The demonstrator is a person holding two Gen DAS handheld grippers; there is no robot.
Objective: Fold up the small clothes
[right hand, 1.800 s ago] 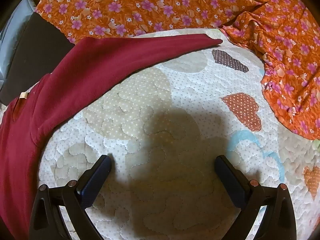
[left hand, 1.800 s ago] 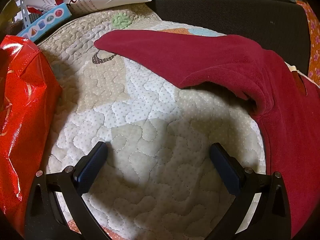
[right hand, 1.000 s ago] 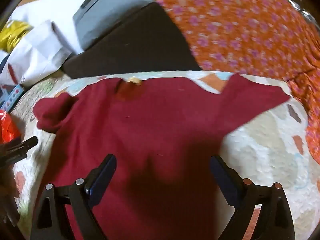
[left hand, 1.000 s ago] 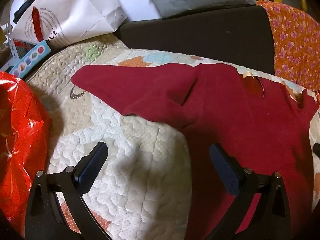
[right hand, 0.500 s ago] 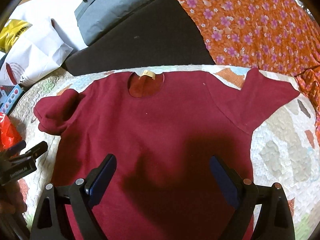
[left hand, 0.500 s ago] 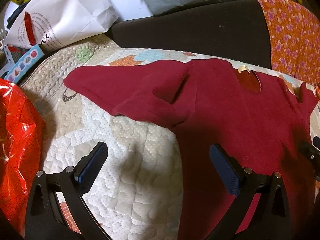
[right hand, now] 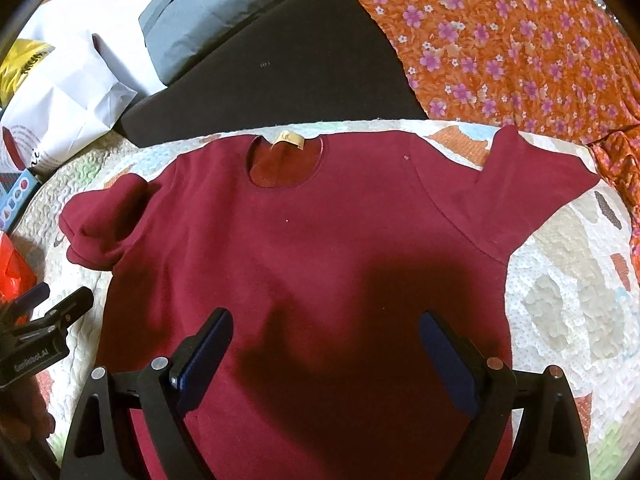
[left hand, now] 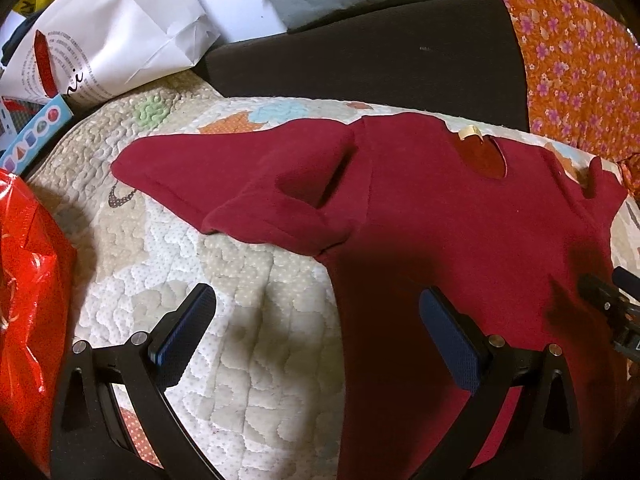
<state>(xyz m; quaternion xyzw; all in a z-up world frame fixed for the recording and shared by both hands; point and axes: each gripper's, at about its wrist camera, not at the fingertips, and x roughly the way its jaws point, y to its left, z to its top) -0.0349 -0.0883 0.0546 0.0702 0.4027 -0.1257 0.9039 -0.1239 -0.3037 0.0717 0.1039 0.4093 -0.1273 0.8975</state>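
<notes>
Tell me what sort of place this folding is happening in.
Probably a lived-in room at home, on a bed or sofa. The maroon shirt lies flat on a patchwork quilt, with an orange floral cloth draped behind, and a white paper shopping bag and red plastic bag beside it.

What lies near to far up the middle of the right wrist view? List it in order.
Right gripper → dark red shirt → its collar label → strip of quilt → dark cushion → grey bag.
</notes>
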